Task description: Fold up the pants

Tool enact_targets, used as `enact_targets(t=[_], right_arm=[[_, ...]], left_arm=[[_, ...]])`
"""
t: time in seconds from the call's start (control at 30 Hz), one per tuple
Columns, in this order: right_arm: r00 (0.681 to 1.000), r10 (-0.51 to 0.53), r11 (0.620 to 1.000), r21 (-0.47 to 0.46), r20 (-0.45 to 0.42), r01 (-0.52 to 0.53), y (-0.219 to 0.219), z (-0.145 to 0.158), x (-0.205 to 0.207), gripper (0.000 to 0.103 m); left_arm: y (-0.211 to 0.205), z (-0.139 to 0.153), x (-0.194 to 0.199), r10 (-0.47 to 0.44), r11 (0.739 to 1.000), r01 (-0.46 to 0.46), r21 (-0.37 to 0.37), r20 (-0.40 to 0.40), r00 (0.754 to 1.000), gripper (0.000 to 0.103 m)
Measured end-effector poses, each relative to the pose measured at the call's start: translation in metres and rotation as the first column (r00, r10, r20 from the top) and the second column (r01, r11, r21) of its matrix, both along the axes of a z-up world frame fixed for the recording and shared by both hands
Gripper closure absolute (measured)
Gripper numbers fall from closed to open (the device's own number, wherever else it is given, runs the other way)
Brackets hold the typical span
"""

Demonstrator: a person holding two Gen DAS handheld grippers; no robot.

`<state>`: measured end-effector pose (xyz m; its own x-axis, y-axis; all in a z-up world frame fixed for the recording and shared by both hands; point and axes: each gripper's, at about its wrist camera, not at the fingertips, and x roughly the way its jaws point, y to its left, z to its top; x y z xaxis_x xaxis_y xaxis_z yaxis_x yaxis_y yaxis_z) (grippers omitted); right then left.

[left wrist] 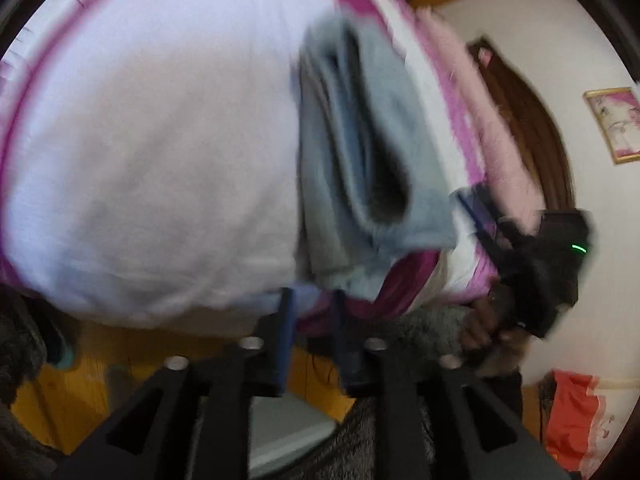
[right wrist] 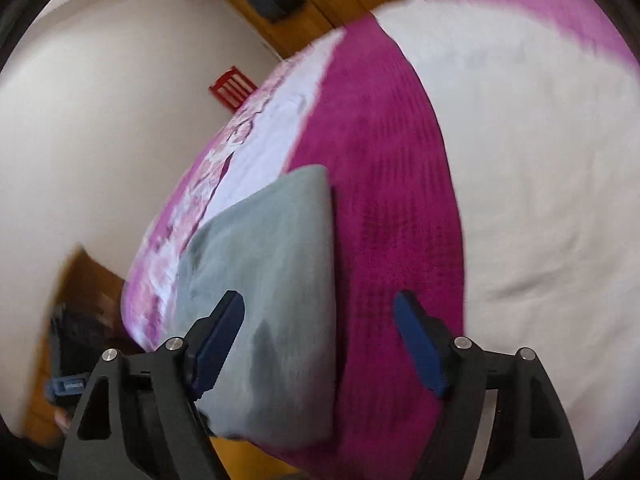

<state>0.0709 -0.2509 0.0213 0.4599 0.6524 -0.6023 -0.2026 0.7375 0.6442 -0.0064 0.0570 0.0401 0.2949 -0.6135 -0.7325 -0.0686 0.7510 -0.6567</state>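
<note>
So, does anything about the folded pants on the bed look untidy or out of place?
Yes: in the left wrist view the light blue pants are not flat. One layer gapes open like a dark pocket, and their lower end is bunched at the bed edge.

My pads are dark blue on black arms; the pants are pale grey-blue; the bedspread is white with magenta bands.

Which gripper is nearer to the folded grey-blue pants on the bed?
Right. The right gripper hovers open directly above the pants, one finger overlapping them. The left gripper sits at the bed's edge, the pants lying ahead.
</note>
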Motion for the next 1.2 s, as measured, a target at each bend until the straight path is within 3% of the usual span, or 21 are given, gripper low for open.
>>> enact_targets(t=[0.03,0.13,0.2,0.3,0.37,0.43,0.5,0.53,0.6,0.67,0.77,0.87,0.93,1.07,1.2], right_arm=[[0.999,0.019,0.998,0.058,-0.049,-0.016,0.002,-0.009,0.011,0.024],[0.995,0.058,0.992,0.116,-0.087,-0.047,0.004,-0.019,0.033,0.022],[0.994,0.073,0.983,0.173,-0.082,-0.058,0.003,-0.020,0.041,0.022],[0.994,0.061,0.966,0.256,-0.094,-0.035,-0.005,-0.025,0.041,0.025],[0.992,0.059,0.962,0.272,-0.111,-0.027,-0.007,-0.027,0.037,0.036],[0.991,0.046,0.958,0.285,-0.128,-0.008,-0.006,-0.030,0.028,0.046],[0.978,0.084,0.936,0.352,-0.192,-0.012,0.003,-0.043,0.015,0.051],[0.976,0.094,0.948,0.316,-0.195,-0.028,0.012,-0.044,0.005,0.055],[0.983,0.099,0.967,0.248,-0.157,-0.058,0.020,-0.036,0.003,0.055],[0.978,0.113,0.959,0.277,-0.177,-0.061,0.020,-0.040,0.010,0.056],[0.961,0.098,0.909,0.416,-0.260,0.020,0.008,-0.060,0.034,0.069],[0.950,0.087,0.848,0.523,-0.301,0.088,0.006,-0.074,0.046,0.075],[0.951,0.084,0.872,0.484,-0.298,0.075,0.013,-0.072,0.048,0.077],[0.944,0.081,0.882,0.465,-0.319,0.081,0.019,-0.057,0.050,0.079],[0.966,0.105,0.903,0.429,-0.238,0.008,0.028,-0.018,0.045,0.079]], left_arm=[[0.011,0.006,-0.003,0.038,0.999,-0.038,-0.004,0.025,0.999,0.051],[0.039,0.022,0.007,0.167,0.983,-0.156,-0.100,0.120,0.979,0.032],[0.043,0.024,0.027,0.198,0.970,-0.171,-0.173,0.157,0.967,0.023],[0.028,0.012,0.071,0.125,0.962,-0.088,-0.258,0.131,0.984,0.020],[0.013,-0.009,0.104,0.028,0.965,-0.006,-0.262,0.081,0.996,0.020],[-0.003,-0.026,0.121,-0.021,0.967,0.034,-0.254,0.053,0.998,0.021],[-0.005,-0.020,0.116,-0.033,0.960,0.061,-0.275,0.104,0.994,0.023],[-0.008,-0.020,0.116,-0.041,0.954,0.070,-0.292,0.104,0.994,0.034],[-0.011,-0.021,0.110,-0.039,0.943,0.060,-0.328,0.068,0.997,0.042],[-0.010,-0.023,0.093,0.001,0.944,0.020,-0.329,0.066,0.998,0.044],[-0.012,-0.034,0.089,0.022,0.954,-0.002,-0.300,0.062,0.998,0.048],[-0.013,-0.044,0.105,0.025,0.941,-0.008,-0.339,0.046,0.999,0.057],[-0.012,-0.049,0.110,0.029,0.938,-0.014,-0.346,0.040,0.999,0.067],[-0.019,-0.043,0.099,0.066,0.960,-0.043,-0.276,0.074,0.995,0.073],[-0.009,-0.021,0.084,0.063,0.974,-0.038,-0.224,0.103,0.993,0.074]])
